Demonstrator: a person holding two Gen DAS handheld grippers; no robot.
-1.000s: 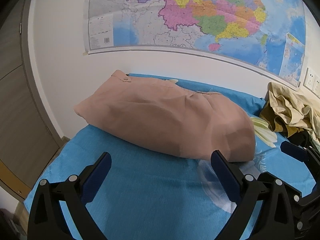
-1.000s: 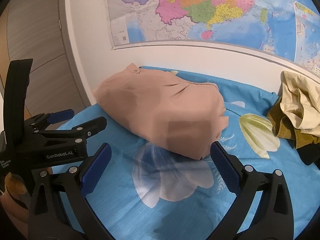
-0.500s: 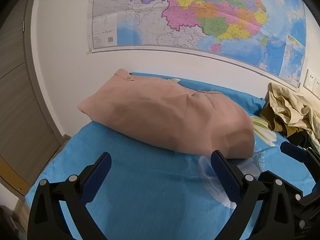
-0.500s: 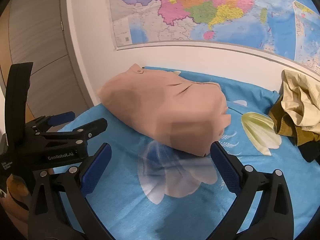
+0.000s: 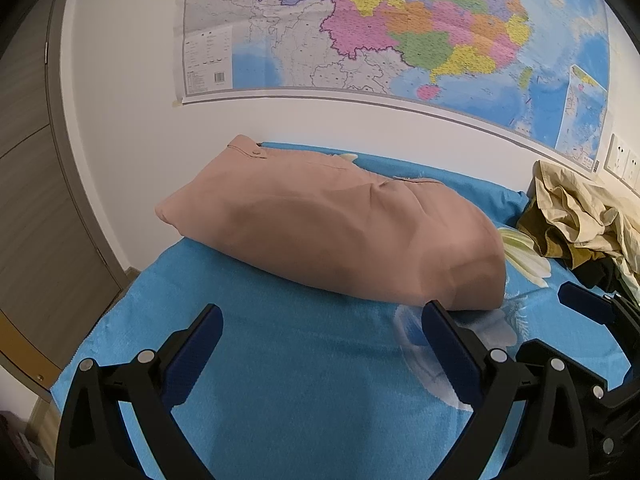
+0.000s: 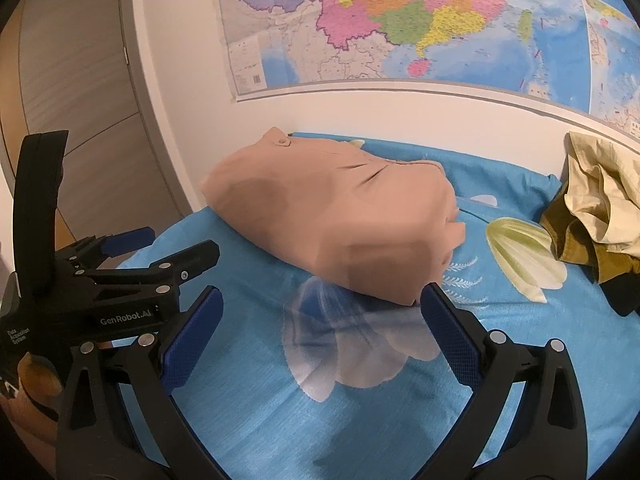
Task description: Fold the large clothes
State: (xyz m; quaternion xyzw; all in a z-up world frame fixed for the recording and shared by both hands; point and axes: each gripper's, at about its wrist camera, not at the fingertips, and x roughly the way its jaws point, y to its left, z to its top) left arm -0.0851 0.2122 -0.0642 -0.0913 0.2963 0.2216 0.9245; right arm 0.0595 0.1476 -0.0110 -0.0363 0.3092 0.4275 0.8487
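Pink folded garment (image 5: pixel 332 232) on blue sheet (image 5: pixel 304 360), crumpled clothes (image 5: pixel 580 216) beside; both grippers' jaws spread, empty.

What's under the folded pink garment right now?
The folded pink garment lies on the blue floral bedsheet. Whether anything sits beneath it cannot be seen; it is covered.

Each gripper is a black plastic frame with two splayed fingers. The left gripper (image 5: pixel 322 330) and right gripper (image 6: pixel 322 312) carry dark blue textured pads (image 6: pixel 454 340) on the inner face of each finger. Round silver screw heads (image 5: pixel 498 356) mark the pivot points along the finger arms. Seen from the right wrist view, the left gripper body (image 6: pixel 120 300) bears white lettering reading "GenRobot.AI" and, smaller, "Data Acquisition System". A tall black curved handle part (image 6: pixel 40 208) rises from that body.
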